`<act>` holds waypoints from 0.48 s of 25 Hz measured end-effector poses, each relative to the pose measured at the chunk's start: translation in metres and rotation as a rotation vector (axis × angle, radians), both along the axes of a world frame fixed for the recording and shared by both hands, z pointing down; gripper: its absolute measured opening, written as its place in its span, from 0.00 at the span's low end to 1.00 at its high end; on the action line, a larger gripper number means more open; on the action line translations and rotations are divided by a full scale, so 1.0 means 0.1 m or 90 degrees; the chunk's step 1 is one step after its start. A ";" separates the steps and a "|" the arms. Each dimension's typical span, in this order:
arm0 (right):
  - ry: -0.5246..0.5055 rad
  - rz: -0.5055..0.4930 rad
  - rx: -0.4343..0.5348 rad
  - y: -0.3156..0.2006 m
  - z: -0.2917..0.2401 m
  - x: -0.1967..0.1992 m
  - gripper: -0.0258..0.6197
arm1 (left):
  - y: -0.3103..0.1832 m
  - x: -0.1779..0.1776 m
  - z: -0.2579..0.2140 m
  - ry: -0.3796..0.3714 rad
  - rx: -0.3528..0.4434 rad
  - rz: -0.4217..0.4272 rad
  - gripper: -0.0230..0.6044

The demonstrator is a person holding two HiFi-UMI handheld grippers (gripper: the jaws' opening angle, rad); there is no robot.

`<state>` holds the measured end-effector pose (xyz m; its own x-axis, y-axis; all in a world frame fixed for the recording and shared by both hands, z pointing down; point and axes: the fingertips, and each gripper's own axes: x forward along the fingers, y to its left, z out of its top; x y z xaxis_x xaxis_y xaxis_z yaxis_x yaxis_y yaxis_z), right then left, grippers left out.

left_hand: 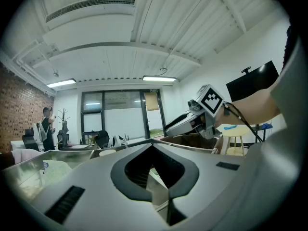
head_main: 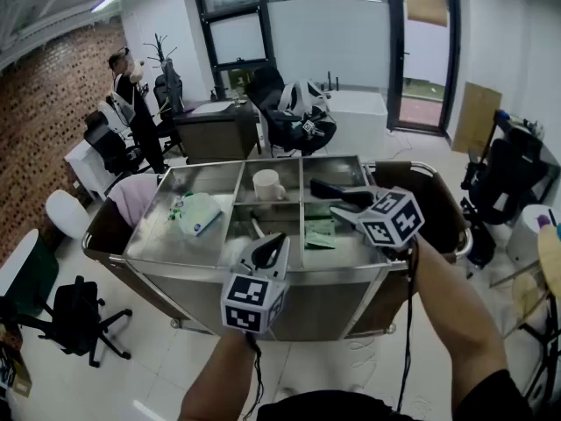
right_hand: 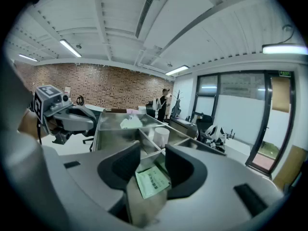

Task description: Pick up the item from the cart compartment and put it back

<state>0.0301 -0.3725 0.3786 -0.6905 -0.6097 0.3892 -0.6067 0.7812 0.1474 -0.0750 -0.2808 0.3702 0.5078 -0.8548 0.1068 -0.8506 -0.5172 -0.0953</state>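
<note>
In your head view the flat green paper packet lies in the steel cart's near right compartment, just below your right gripper; the left gripper view shows your left gripper seemingly pinched closed on nothing; the right gripper view shows the right gripper's jaws spread apart, with the packet lying between and below them.

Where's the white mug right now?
In the head view, the white mug stands in the far middle compartment of the cart, just left of the black object.

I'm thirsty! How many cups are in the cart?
1. A white mug stands in the back middle compartment of the cart. The left tongs cover part of the front one, so another could hide there.
</note>
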 end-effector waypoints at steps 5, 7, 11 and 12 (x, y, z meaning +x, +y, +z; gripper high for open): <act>0.059 -0.023 -0.045 -0.16 0.36 -0.22 0.33 | 0.00 -0.03 0.02 0.000 0.001 0.003 0.04; 0.096 -0.036 -0.063 -0.18 0.54 -0.31 0.33 | 0.00 -0.04 0.03 0.002 -0.003 0.000 0.04; 0.142 -0.062 -0.085 -0.21 0.77 -0.45 0.34 | -0.02 -0.09 0.04 0.006 -0.007 -0.007 0.04; 0.155 -0.071 -0.089 -0.21 0.82 -0.49 0.34 | -0.02 -0.10 0.03 0.007 -0.007 -0.007 0.04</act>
